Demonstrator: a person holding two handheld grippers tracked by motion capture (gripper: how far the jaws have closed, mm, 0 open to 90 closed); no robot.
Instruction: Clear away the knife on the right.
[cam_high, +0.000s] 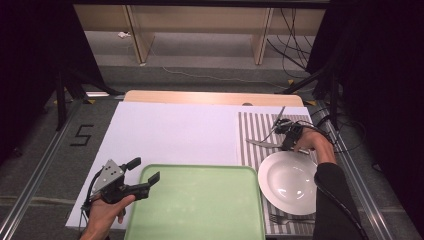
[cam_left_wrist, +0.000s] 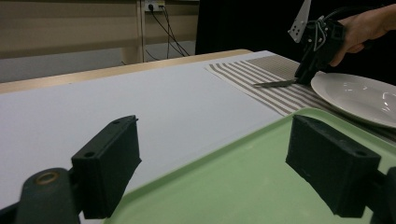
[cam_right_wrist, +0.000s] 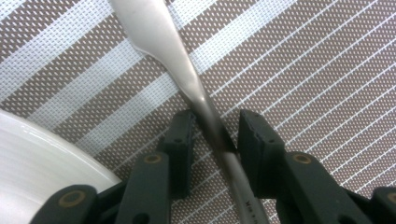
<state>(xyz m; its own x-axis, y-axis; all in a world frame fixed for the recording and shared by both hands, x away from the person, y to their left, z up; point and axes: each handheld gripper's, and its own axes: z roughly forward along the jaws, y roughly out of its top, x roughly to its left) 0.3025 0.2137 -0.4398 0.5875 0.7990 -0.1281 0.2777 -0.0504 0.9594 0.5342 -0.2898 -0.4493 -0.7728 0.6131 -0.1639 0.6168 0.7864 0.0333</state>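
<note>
Both pads of the right gripper (cam_right_wrist: 215, 135) bracket the knife (cam_right_wrist: 187, 79) handle, not yet pressing; they should be squared across it before closing.

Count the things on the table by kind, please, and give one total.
Silver metal knife: 1
Silver metal fork: 1
White round ceramic plate: 1
Pale green plastic tray: 1
Brown-and-white striped woven placemat: 1
Total: 5
</note>
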